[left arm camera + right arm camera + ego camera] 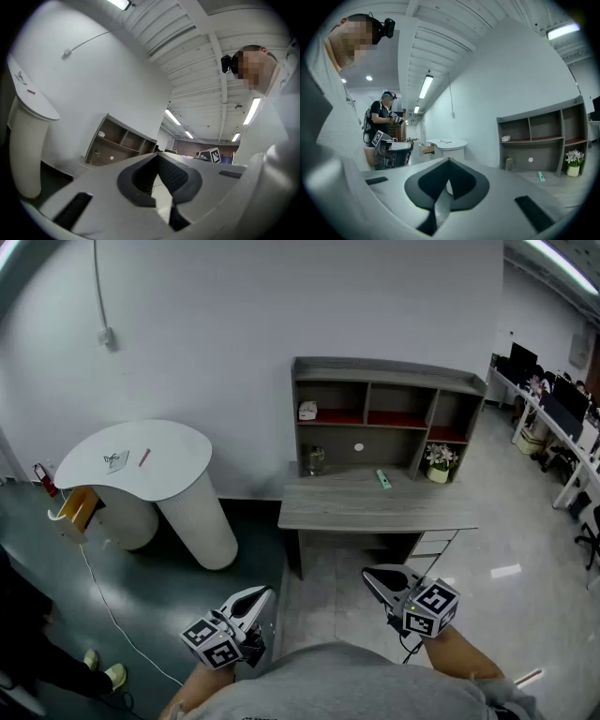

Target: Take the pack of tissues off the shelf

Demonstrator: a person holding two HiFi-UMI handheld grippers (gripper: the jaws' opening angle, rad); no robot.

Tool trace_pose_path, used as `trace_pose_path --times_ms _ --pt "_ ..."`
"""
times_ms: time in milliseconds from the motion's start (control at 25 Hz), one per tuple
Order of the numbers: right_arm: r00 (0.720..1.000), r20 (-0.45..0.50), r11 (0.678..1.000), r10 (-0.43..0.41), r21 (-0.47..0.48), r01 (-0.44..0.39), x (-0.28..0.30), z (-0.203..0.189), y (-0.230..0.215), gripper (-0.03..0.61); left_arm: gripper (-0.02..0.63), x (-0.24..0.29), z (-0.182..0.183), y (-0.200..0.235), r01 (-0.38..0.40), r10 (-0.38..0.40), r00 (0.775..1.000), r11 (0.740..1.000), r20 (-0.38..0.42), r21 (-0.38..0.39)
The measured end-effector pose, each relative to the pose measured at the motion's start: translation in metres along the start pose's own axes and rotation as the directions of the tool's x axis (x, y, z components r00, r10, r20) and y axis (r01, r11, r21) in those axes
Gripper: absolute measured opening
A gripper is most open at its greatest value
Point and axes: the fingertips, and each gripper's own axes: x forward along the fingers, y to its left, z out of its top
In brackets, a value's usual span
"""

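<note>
Right now the left tool (pixel 267 593) and the right tool (pixel 367 574) are hanging closed and empty, the pack of tissues (pixel 307 411) sitting well ahead in the shelf's (pixel 389 371) upper-left compartment, neither tool clearly nearer.

Matt grey wood-grain desk (pixel 375 507) — glossy pale floor (pixel 525 549)

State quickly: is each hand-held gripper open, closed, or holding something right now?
Left hand-held gripper: closed, nothing held.
Right hand-held gripper: closed, nothing held.
</note>
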Motion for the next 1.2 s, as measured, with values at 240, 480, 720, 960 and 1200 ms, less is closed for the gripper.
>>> trace_pose_path --times_ms 240,480,720,960,1200 --pt "1.000 -0.007 1.000 0.007 -0.007 -0.007 0.004 0.000 -0.002 -0.005 0.011 0.003 -0.002 0.004 -0.003 0.003 1.000 1.000 -0.004 -0.007" --pt "1.000 -0.013 1.000 0.015 -0.013 -0.016 0.002 0.000 -0.009 -0.005 0.012 0.012 -0.004 0.001 -0.001 0.001 1.000 1.000 -0.009 -0.007" --pt "1.000 -0.007 1.000 0.008 0.005 -0.008 -0.004 -0.002 -0.019 -0.002 0.012 0.024 -0.009 -0.002 0.002 -0.002 1.000 1.000 -0.019 -0.004" --pt "1.000 0.006 0.999 0.025 0.021 -0.025 -0.022 -0.005 -0.032 0.003 0.012 0.047 -0.014 -0.013 0.010 -0.009 1.000 1.000 -0.025 0.003" --pt "0.999 0.015 0.999 0.040 0.033 -0.041 -0.059 -0.009 -0.055 0.005 0.011 0.084 -0.027 -0.038 0.021 -0.021 0.999 1.000 -0.032 0.008"
